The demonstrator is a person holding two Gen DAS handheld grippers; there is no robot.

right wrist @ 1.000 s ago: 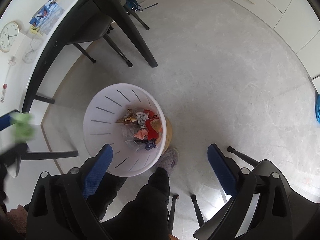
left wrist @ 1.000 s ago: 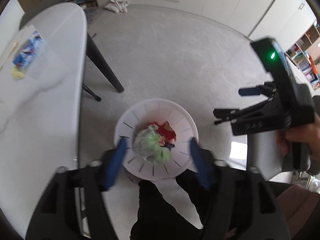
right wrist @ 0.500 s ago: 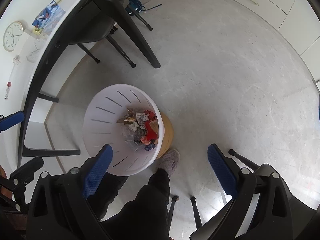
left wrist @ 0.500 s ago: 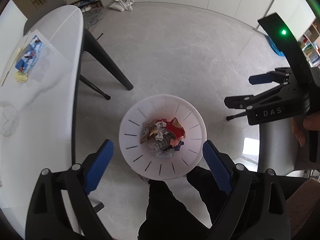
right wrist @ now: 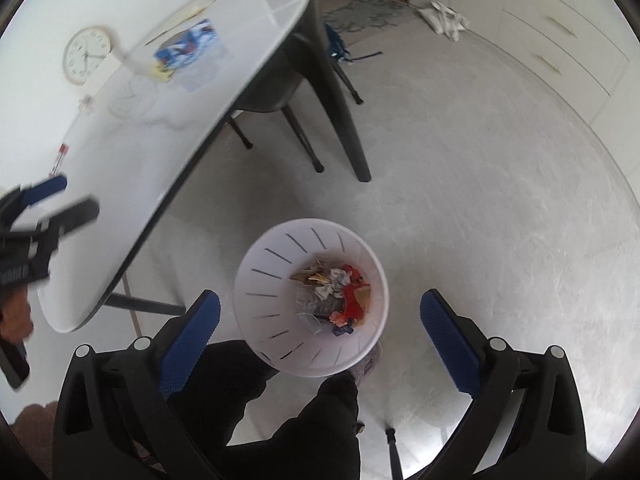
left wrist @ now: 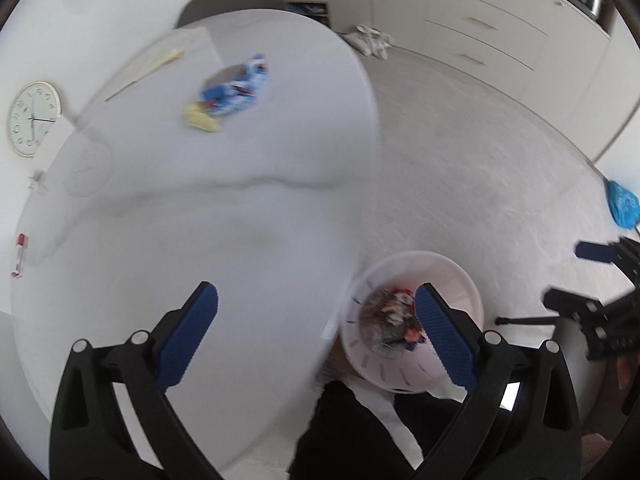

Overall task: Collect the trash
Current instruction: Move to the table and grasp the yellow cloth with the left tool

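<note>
White slotted waste basket [right wrist: 276,280] stands on the grey floor at lower centre of the right wrist view, holding a heap of crumpled trash [right wrist: 334,298]: red, grey, gold and blue scraps at the bottom. In the left wrist view the same basket [left wrist: 460,276] sits at lower right, partly behind one blue pad. Left gripper [left wrist: 316,334]: jaws have just been opening and now stand wide, nothing between them; it hangs over the edge of the white table [left wrist: 240,216]. Right gripper [right wrist: 320,340]: jaws wide, empty, directly above the basket. On the table, upper left of both views, lie a blue printed wrapper [left wrist: 236,92] touching a yellow scrap [left wrist: 200,120], and a round clock [left wrist: 34,118] near the frame edge. Dark-clad legs [right wrist: 320,420] of the person fill the bottom centre.
</note>
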